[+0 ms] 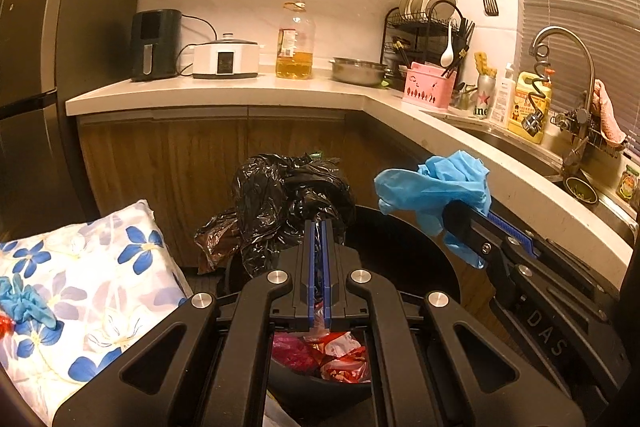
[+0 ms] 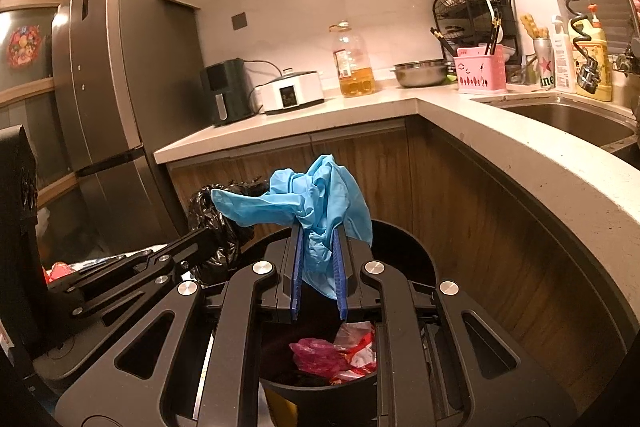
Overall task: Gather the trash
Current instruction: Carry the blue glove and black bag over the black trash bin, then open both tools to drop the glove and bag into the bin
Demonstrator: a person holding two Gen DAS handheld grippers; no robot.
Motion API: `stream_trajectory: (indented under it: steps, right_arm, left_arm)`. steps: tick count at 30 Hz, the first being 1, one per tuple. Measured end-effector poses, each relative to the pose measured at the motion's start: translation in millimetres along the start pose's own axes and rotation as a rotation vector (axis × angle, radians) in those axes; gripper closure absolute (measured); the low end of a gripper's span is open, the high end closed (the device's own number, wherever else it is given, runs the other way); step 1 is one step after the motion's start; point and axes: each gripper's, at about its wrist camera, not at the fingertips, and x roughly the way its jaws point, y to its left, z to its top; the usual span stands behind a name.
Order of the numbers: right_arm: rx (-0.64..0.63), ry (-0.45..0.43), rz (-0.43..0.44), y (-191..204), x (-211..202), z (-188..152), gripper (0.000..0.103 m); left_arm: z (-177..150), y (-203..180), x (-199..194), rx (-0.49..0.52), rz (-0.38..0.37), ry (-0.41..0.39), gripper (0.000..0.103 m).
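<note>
left claw (image 1: pixel 319 227): jaws nearly closed, pinching the black bin bag (image 1: pixel 288 199), frame centre
right claw (image 2: pixel 318 239): clamped on crumpled blue glove (image 2: pixel 316 203), held above the bin
bin (image 2: pixel 404 251): black, round, lower centre; red and pink wrappers (image 2: pixel 340 355) inside
second blue glove (image 1: pixel 24 303): lower left, on floral cloth (image 1: pixel 100 291)

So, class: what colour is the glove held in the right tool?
Light blue glove, clearest in the right wrist view.
</note>
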Motion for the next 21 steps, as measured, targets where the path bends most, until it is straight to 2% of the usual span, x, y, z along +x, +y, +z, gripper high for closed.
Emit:
stream_trajectory:
  steps: [6,12,14,16,17,19,20,21]
  right_arm:
    - [-0.001,0.007,-0.001,-1,6,1,0.088]
    - [0.01,0.017,-0.011,-6,11,1,0.082]
    - [0.016,0.021,-0.01,-7,12,1,0.078]
    - [0.017,0.022,-0.012,-7,13,0,0.074]
    - [0.016,0.022,-0.013,-7,13,0,0.072]
    - [0.017,0.024,-0.015,-7,12,0,0.068]
    - [0.019,0.025,-0.017,-7,12,-1,0.064]
    - [0.02,0.025,-0.017,-7,10,-2,0.062]
  left_arm:
    - [-2,-1,8,0.007,-0.008,0.019,0.1]
    - [-4,3,12,-0.001,-0.002,0.029,0.098]
    - [-5,6,12,-0.008,0.002,0.031,0.091]
    - [-5,11,10,-0.024,0.014,0.029,0.072]
    - [-6,13,8,-0.032,0.016,0.025,0.068]
    - [-8,18,3,-0.05,0.042,0.017,0.049]
    - [-9,20,0,-0.055,0.054,0.014,0.046]
    - [-9,22,-1,-0.058,0.064,0.013,0.039]
